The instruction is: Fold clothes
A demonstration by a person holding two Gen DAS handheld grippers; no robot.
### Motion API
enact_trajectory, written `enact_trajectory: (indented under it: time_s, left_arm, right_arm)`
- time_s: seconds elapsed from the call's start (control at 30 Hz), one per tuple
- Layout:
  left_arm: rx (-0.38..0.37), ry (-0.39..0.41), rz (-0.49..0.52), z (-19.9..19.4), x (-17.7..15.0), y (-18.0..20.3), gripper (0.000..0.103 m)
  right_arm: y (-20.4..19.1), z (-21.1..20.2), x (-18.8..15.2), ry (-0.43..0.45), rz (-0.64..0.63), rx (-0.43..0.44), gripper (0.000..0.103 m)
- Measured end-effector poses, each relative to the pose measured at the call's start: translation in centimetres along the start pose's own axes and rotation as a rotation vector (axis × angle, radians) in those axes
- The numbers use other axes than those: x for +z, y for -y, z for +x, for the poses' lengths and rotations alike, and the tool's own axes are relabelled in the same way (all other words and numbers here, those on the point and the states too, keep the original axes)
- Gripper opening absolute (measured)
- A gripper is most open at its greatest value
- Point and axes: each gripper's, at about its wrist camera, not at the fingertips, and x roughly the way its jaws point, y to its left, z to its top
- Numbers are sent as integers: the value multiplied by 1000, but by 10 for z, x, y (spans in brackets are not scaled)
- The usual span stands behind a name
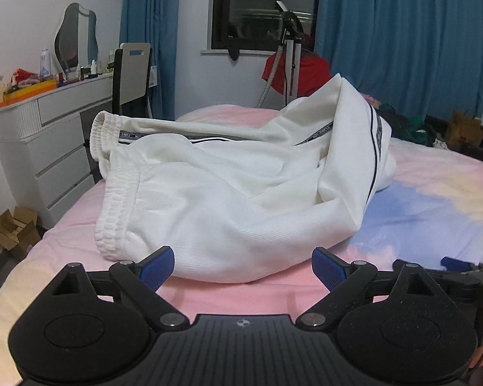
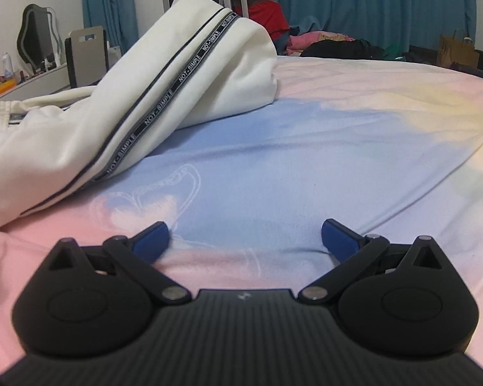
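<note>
1. The bed fills most of the room, its sheet pink on the near side and running into blue and pale yellow patches toward the right.
2. A pair of white trousers lies crumpled on the pink part of the bed, the ribbed elastic waistband to the left and one leg heaped up into a peak at the right. In the right wrist view the trousers sit to the left, well ahead of that claw.
3. A dark stripe with white "NOT-SIMPLE" lettering runs down the raised leg, edged by thin dark piping.
4. The left claw rests low over the sheet, just in front of the near fold of the trousers; its blue pads stand wide apart, gripping nothing, the cloth just beyond them.
5. The right claw hovers over bare blue sheet beside a faint butterfly outline, spread wide too and empty.
</note>
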Motion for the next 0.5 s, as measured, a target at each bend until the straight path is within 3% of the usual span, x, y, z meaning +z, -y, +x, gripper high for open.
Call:
enact_trajectory:
  time_s: [0.27, 0.5]
  left_arm:
    - [-48, -12, -32, 13, 10, -11, 94]
    - [-117, -54, -148, 17, 10, -21, 94]
  right_arm:
    - [1, 1, 1, -4, 3, 1, 103]
    - [2, 2, 2, -4, 4, 1, 103]
